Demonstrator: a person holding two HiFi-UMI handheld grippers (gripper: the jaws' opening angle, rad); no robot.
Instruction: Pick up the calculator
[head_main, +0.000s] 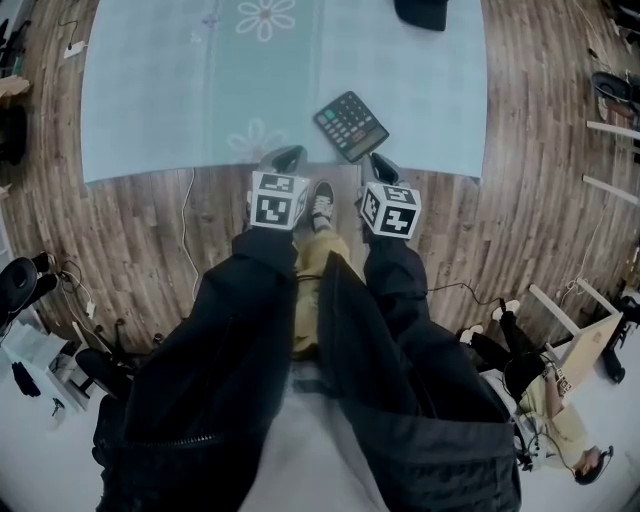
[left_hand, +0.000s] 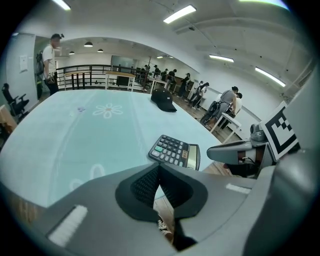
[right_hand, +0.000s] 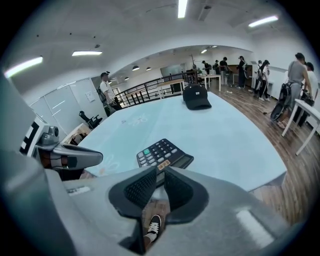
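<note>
Calculator (head_main: 351, 125) lying flat near the lower edge of the pale blue tabletop (head_main: 150, 100) — both grippers apart from it.
Left gripper (head_main: 284, 158) sits at the table's edge, lower left of the calculator, pads pressed together at the tips and empty; right gripper (head_main: 384, 166) sits just below the calculator's lower corner, jaws a narrow slit apart with nothing between them — a black cap (head_main: 420, 12) lies at the top of the frame.

left hand-held gripper (head_main: 285, 158) and right hand-held gripper (head_main: 383, 165) were held side by side, apart, both angled forward and downward. left arm (head_main: 235, 320) and right arm (head_main: 405, 300), dark-sleeved, were extended. left jaws met tip to tip, empty. right jaws stood slightly apart, nothing between them.
</note>
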